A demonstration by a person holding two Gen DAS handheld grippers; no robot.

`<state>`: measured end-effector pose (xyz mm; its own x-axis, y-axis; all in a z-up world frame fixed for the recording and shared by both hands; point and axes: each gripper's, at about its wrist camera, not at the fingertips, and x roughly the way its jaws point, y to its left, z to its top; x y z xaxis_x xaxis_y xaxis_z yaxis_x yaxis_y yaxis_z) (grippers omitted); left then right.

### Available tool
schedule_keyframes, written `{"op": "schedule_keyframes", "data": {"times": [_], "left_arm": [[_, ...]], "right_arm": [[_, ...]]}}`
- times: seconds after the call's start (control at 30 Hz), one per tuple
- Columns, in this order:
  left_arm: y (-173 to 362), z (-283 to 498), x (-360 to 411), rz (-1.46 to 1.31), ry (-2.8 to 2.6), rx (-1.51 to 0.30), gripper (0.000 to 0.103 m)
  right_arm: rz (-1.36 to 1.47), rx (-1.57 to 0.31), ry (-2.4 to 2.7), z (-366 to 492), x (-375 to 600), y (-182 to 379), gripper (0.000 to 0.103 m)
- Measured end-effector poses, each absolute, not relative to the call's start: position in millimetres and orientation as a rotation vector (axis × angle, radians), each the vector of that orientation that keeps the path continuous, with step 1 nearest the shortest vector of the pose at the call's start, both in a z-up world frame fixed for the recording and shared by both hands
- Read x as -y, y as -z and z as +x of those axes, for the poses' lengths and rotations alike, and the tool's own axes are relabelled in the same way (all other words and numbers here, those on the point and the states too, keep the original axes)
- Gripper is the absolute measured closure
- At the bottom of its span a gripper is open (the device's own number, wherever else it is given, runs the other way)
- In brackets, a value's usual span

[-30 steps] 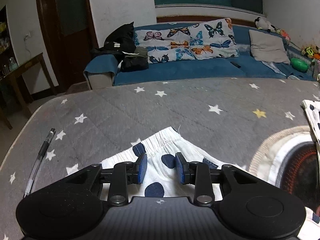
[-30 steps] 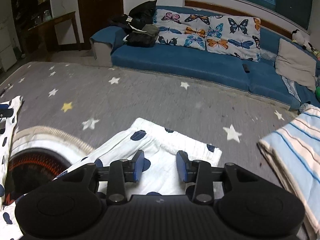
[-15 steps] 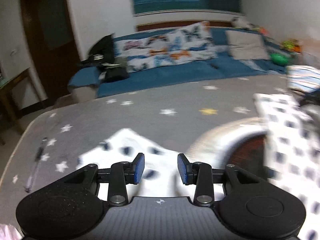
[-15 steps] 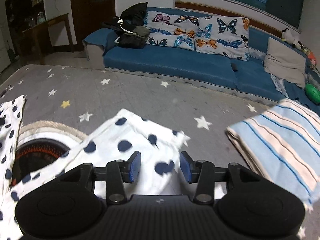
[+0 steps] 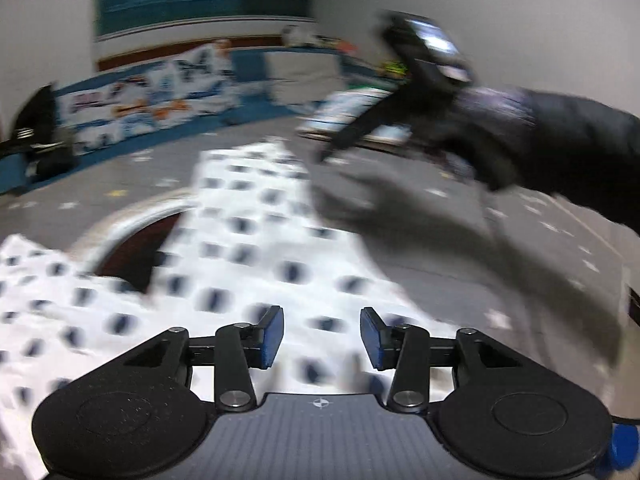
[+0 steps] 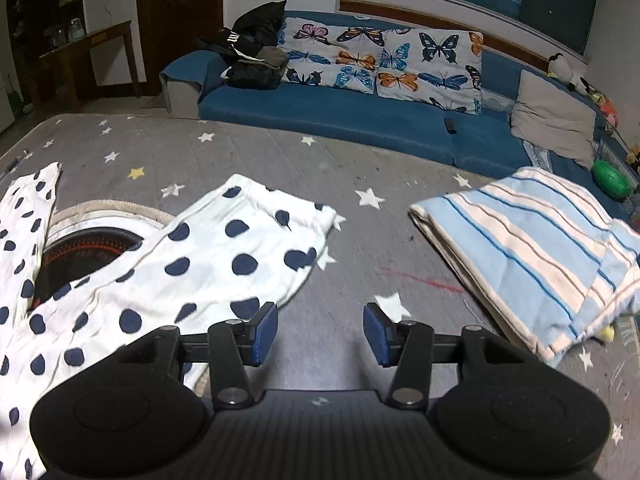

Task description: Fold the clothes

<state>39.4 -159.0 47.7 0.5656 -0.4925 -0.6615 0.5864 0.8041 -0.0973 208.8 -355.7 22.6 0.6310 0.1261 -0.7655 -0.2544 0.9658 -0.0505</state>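
Note:
White trousers with dark blue dots point(image 6: 192, 264) lie spread on the grey star-patterned mat point(image 6: 360, 240), both legs reaching away from me. My right gripper point(image 6: 320, 332) hangs over bare mat just right of the nearer leg; its jaws are opening and nothing is between them. In the blurred left wrist view my left gripper point(image 5: 322, 336) hovers above the dotted trousers point(image 5: 248, 248), its jaws also opening, with the pads not pressing on the cloth. A dark sleeve point(image 5: 580, 160) reaches in from the right there, carrying the other device.
A folded blue-and-cream striped cloth point(image 6: 532, 248) lies on the mat at the right. A round rimmed thing with a dark red middle point(image 6: 92, 240) shows between the trouser legs. Behind stand a blue sofa point(image 6: 360, 120) with butterfly cushions point(image 6: 384, 64) and a wooden table point(image 6: 88, 40).
The left wrist view has swung far to the right, from one trouser cuff across the garment. The right gripper has drawn off the other cuff onto bare mat. Both pairs of jaws stand wider.

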Motion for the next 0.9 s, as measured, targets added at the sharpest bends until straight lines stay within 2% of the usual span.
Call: {"op": "schedule_keyframes", "data": {"times": [0.1,0.27,0.3,0.43,0.53,0.83,0.9], "left_arm": [[-39.8,28.0,181.3,0.138,0.687,-0.741,0.051],[-27.5,26.7,203.5,0.176,0.693,-0.743,0.052],[-25.1,27.5,206.4,0.179,0.696,-0.747,0.054],[-16.4,31.2,209.0,0.178,0.732,-0.782,0.079],[-14.7,31.7,206.4,0.181,0.763,-0.779,0.087],[-16.3,26.1,197.4,0.099,0.944,-0.810,0.090],[-14.3,23.1,197.2,0.093,0.968,-0.822,0.090]], "right_arm": [[-0.142,-0.872,-0.214,209.6,361.6,-16.3,0.055],[-0.084,-0.873,-0.217,217.2,369.4,-6.0,0.057],[-0.072,-0.870,-0.222,218.7,370.4,-5.0,0.057],[-0.038,-0.860,-0.234,230.7,370.8,-3.1,0.061],[-0.017,-0.848,-0.243,244.2,369.5,-1.4,0.062],[-0.074,-0.832,-0.277,279.2,353.0,13.2,0.063],[-0.105,-0.820,-0.268,282.7,349.6,13.7,0.068]]}}
